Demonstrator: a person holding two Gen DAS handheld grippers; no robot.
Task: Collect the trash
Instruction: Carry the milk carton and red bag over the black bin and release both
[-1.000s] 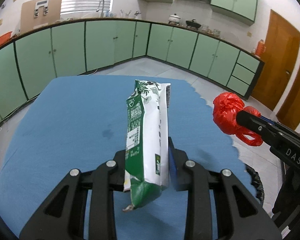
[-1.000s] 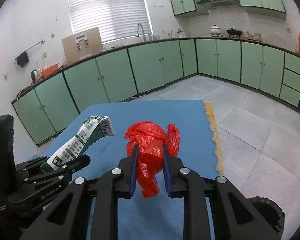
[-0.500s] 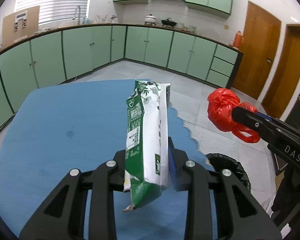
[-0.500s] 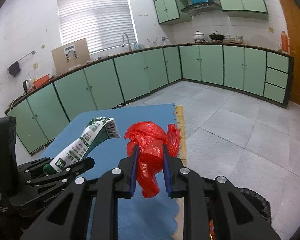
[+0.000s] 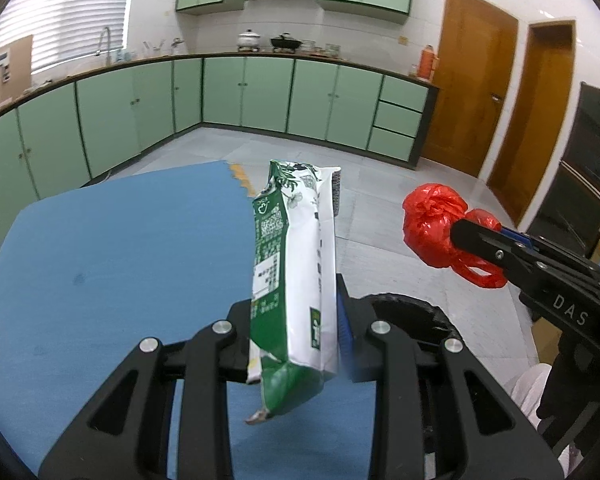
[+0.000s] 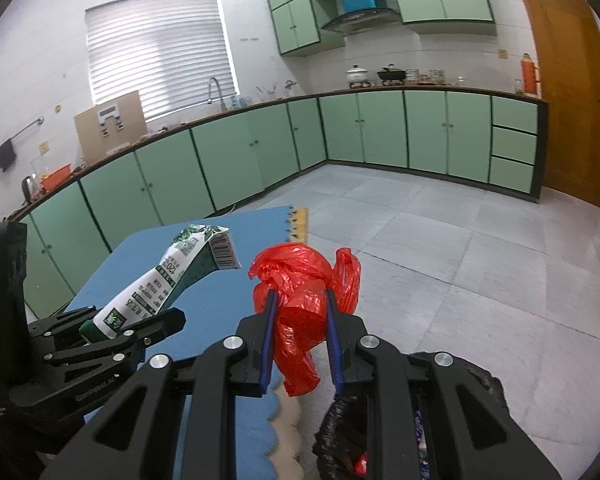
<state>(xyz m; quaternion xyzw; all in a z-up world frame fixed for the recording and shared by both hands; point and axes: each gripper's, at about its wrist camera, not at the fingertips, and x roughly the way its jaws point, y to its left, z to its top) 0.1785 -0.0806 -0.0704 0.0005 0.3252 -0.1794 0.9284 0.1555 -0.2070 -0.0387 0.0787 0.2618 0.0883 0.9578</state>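
Held above the scalloped right edge of the blue mat (image 5: 112,248), with bare tiled floor (image 6: 460,240) open across the right of frame. Left gripper (image 5: 296,332) clenched on green-and-white carton (image 5: 296,264), upright at frame centre. Right gripper (image 6: 298,320) clamped on crumpled red plastic bag (image 6: 304,284), centre frame. Black-lined trash bin (image 6: 480,388) low in lower right, just below the bag.

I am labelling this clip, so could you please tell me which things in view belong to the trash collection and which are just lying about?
Part of the job:
- green-and-white milk carton, gripped by the left gripper
- crumpled red plastic bag, gripped by the right gripper
- black-lined trash bin

Just lying about:
- blue mat
- white pot
- cardboard box
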